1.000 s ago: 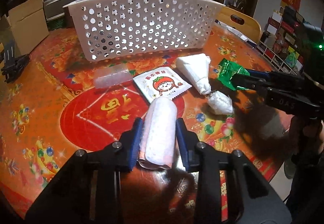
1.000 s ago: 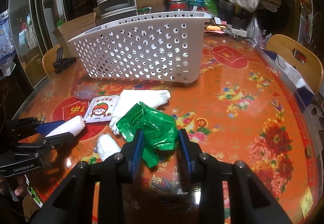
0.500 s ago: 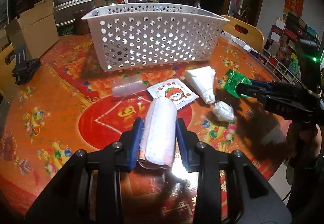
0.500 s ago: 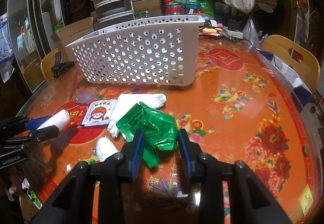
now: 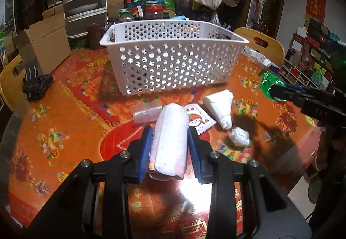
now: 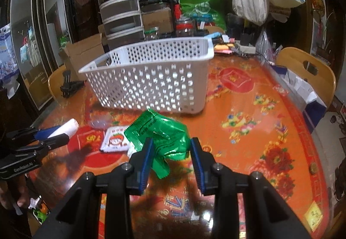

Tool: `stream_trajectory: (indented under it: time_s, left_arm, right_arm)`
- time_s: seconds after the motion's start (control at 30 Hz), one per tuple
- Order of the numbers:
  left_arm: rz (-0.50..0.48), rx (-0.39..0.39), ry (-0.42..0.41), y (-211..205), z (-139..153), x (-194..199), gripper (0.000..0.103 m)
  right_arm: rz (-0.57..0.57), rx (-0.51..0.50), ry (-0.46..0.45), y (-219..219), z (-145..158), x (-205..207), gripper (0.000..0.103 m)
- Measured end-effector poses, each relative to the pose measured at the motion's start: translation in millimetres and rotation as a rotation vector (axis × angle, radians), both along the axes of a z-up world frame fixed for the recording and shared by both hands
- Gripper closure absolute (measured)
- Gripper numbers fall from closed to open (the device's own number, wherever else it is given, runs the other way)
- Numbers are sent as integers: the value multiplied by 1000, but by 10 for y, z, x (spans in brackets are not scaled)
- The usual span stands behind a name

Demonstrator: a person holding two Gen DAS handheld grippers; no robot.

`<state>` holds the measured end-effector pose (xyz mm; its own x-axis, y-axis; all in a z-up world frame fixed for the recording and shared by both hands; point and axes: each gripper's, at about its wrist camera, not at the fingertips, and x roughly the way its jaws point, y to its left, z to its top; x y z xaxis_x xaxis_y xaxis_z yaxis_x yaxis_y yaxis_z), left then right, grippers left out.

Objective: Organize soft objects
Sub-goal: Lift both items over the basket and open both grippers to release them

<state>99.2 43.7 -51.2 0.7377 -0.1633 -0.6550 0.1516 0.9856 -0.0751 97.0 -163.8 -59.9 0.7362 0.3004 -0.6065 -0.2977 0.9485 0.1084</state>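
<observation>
Clutter rings the room — stacked drawers, cardboard boxes, hanging tote bags — and in the middle sits our round table under its glossy red-and-orange cloth. On it stands the white perforated basket, open side up and, as far as we can see through its holes, with nothing soft in it yet.

Our left gripper is closed snugly on the white rolled cloth, blue pads pressing both sides, the roll raised off the table. Our right gripper has its pads pinched on the crinkly green packet, which bulges forward between them and is also lifted.

Left on the cloth, near the basket's front wall, lie a strawberry-print sachet, a folded white tissue pack, a small white wad and a clear wrapped item.

We judge the step to be carrying both loads over the rim. To do it well, we should lift each clear of the near wall, keeping the two grippers apart — one toward each end — and open only once the item is well inside, since the slick packet may slip.
</observation>
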Motion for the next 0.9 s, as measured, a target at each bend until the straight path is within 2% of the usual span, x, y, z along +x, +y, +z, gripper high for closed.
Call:
stream_trajectory:
  time_s: [0.17, 0.33, 0.6, 0.77, 0.9]
  left_arm:
    - [1, -3, -25, 48, 169, 38, 72]
    - [12, -12, -68, 146, 491, 165, 72]
    - [20, -19, -100, 215, 1088, 726, 72]
    - [21, -8, -33, 140, 1284, 1388, 72]
    - [41, -6, 79, 81, 1197, 1989, 72]
  right_arm:
    - [-1, 1, -33, 3, 232, -4, 70]
    - [3, -7, -82, 46, 541, 9, 70]
    - [24, -8, -92, 188, 1012, 436, 70]
    - [23, -57, -22, 418, 1107, 1016, 70]
    - [3, -129, 88, 597, 903, 1532, 70]
